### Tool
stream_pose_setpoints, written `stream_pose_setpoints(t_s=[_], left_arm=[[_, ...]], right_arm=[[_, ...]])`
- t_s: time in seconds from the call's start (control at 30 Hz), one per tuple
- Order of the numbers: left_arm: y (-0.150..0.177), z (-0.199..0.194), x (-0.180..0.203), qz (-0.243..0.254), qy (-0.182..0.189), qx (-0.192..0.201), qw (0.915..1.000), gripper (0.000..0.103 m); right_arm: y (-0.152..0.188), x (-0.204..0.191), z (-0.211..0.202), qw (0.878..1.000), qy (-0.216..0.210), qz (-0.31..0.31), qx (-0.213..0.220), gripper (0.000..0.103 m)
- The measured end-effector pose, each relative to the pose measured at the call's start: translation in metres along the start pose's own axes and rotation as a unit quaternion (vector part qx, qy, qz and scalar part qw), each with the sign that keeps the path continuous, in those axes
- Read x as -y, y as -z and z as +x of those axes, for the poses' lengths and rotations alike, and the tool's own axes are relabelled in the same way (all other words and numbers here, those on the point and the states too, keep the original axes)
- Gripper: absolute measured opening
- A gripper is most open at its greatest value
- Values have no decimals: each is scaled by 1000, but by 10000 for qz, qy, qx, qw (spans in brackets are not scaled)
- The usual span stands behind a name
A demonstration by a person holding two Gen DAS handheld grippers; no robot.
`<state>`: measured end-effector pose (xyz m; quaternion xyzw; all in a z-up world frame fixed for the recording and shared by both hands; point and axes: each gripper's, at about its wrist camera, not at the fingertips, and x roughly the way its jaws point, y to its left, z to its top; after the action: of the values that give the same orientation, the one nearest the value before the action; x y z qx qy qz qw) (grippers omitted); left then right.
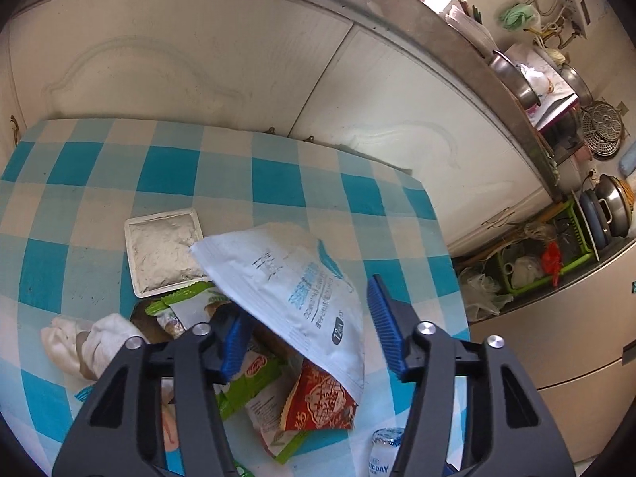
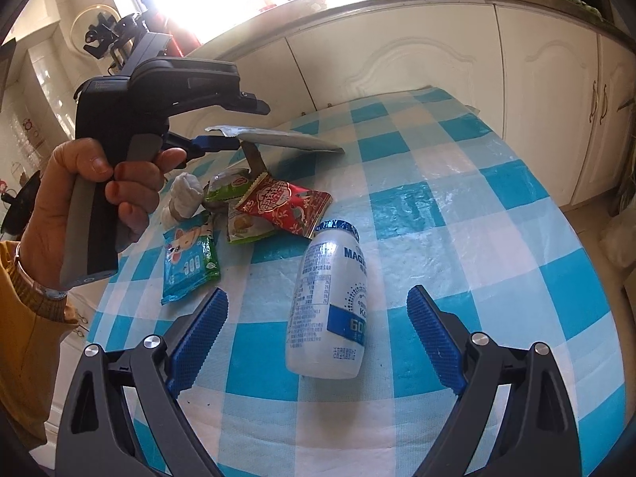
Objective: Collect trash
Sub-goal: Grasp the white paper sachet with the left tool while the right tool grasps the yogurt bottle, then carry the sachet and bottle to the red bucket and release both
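Observation:
A pile of trash lies on the blue-checked table. A white wipes pouch leans tilted on the pile, over a red wrapper and green wrappers. My left gripper straddles the pouch half open: the left pad is at its edge, the right pad a sliver off. In the right wrist view a hand holds that gripper, its fingers at the raised pouch. My right gripper hangs open over a white bottle lying on its side.
A white tray of grey powder and a crumpled tissue flank the pile; a teal packet lies nearer. Cream cabinets stand behind the table. Pots and a green rack crowd the floor to the right.

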<state>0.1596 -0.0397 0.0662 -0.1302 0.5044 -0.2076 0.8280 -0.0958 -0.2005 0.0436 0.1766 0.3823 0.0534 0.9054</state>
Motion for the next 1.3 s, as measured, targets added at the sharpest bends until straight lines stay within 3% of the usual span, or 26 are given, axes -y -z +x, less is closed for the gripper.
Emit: stream_pose_setpoints(t_s=[0.2, 0.23, 0.37, 0.43, 0.6, 1.3], left_arm=[[-1, 7, 0, -37, -137, -61, 9999, 23], [0, 8, 0, -47, -135, -62, 9999, 22], [2, 6, 0, -91, -91, 29, 9999, 13], [3, 2, -1, -115, 10, 92, 9999, 11], [5, -16, 2, -23, 106, 348, 9993, 7], [49, -113, -45, -219, 571, 1029, 9928, 5]], right_arm=[[-4, 1, 4, 10000, 58, -34, -54, 88], [-4, 1, 4, 10000, 42, -37, -68, 77], [-5, 2, 10, 9997, 99, -38, -208, 63], [-3, 3, 13, 9996, 120, -33, -253, 62], [-1, 3, 18, 9992, 162, -11, -351, 46], [2, -6, 2, 9996, -181, 105, -166, 45]])
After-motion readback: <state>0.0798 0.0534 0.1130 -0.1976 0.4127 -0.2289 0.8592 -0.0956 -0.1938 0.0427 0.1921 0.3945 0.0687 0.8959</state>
